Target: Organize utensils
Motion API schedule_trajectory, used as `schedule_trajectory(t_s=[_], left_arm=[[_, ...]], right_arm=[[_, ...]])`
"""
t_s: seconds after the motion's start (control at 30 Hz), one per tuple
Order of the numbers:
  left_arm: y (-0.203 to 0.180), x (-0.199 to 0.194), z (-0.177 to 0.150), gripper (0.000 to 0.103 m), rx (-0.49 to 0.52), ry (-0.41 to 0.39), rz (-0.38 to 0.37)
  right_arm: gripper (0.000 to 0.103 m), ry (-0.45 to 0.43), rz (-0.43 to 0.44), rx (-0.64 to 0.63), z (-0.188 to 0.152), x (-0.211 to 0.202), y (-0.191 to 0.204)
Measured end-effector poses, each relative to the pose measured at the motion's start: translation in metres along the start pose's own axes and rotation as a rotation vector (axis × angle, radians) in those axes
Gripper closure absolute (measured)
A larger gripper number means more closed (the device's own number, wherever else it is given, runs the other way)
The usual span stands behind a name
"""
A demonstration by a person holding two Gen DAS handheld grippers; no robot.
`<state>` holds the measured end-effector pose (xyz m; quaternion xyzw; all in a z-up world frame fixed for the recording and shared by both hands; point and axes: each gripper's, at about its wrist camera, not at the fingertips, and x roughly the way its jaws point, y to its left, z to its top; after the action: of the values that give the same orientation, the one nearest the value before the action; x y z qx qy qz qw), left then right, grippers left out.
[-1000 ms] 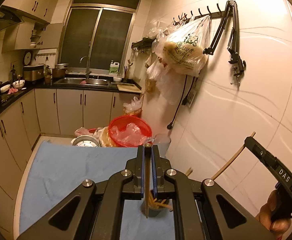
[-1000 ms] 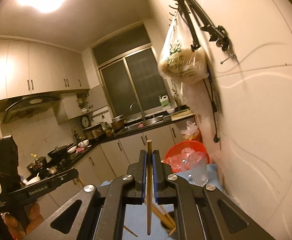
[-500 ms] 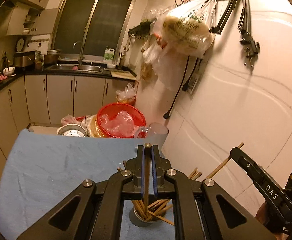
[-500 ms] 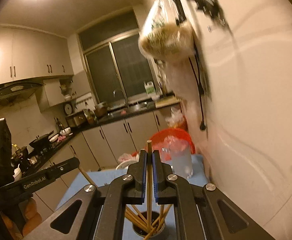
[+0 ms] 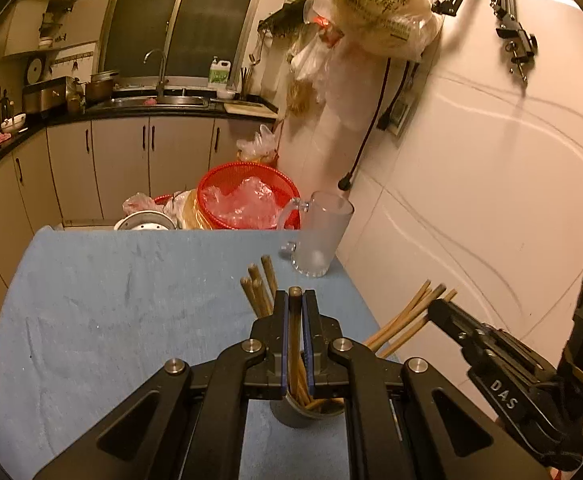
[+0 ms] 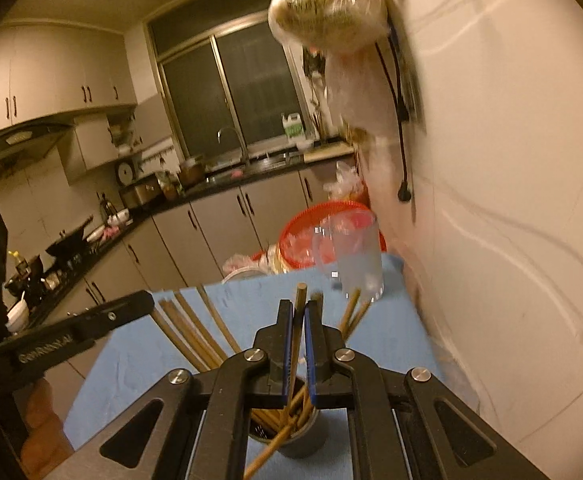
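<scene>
Blue cloth covers the counter (image 5: 91, 320) in front of you, running up to the white wall on the right. At its far right corner a frosted glass mug (image 5: 319, 236) stands upright. Nearer you sits a dark holder cup (image 5: 295, 414) crowded with leaning wooden chopsticks (image 5: 259, 292). Your left gripper (image 5: 295, 344) is closed on 1 chopstick (image 5: 294, 328) directly above that cup. Your right gripper (image 6: 299, 348) is likewise clamped on 1 chopstick (image 6: 298, 320), whose lower end reaches into the cup.
</scene>
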<state>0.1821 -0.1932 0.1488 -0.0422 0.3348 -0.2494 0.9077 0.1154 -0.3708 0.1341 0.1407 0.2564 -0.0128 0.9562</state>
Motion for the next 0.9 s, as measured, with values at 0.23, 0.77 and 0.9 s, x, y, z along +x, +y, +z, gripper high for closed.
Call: schedule_trajectory(t_s=[0.23,0.77,0.9], left_arm=[[0.001,-0.009,0.000,0.096,0.006,-0.005,-0.004],[0.007,-0.121,-0.035,0.027,0.014,-0.263,0.107],[0.012,-0.142,-0.064,0.020,0.040,-0.285,0.196]], right_arm=[[0.089,0.045,0.042,0.063,0.002,-0.001,-0.016],[0.022,-0.170,-0.115,0.009,-0.007,-0.125,0.010],[0.020,-0.169,-0.260,-0.009,-0.036,-0.140,0.024]])
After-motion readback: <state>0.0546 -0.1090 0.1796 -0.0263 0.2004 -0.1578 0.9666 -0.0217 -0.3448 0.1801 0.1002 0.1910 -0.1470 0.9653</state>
